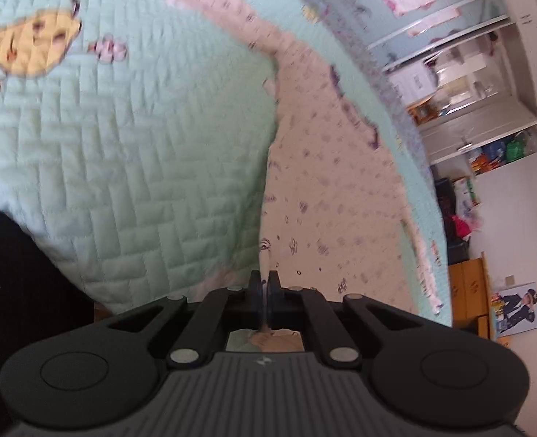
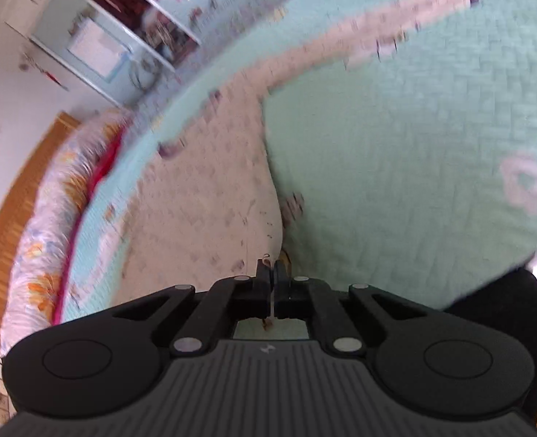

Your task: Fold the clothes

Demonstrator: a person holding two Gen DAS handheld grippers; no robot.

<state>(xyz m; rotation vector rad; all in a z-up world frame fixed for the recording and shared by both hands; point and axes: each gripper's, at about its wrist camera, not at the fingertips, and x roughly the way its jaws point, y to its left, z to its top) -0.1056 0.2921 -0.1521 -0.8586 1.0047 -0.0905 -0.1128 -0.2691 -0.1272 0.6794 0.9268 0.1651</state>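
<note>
The garment (image 1: 326,182) is a pale cream piece with a small purple print and dark purple trim, most likely a pyjama top or pair of trousers (the blur does not let me decide). It lies spread on the mint-green quilted bedspread (image 1: 122,153) of a bed, with one long narrow part, a sleeve or a leg, running away toward the far side.

The left claw (image 1: 264,293) is closed on the near edge of the cloth, and the right claw (image 2: 272,284) is also closed, with a thin fold of the same garment (image 2: 210,189) between its jaws. So both claws seem to hold the near hem at two places.

I judge that the fabric is thin, soft and light. It will hang down and wrinkle when lifted, and it may slip from a weak grip. The best places to hold it are the hem, the corners or the trimmed edges.

Both views are blurred by motion, so the print and the seams are difficult to read. The claw bodies hide the nearest part of the cloth, and the far end of the long part is cut off in the left wrist view. The shelves (image 1: 461,36) behind the bed are not clear.
</note>
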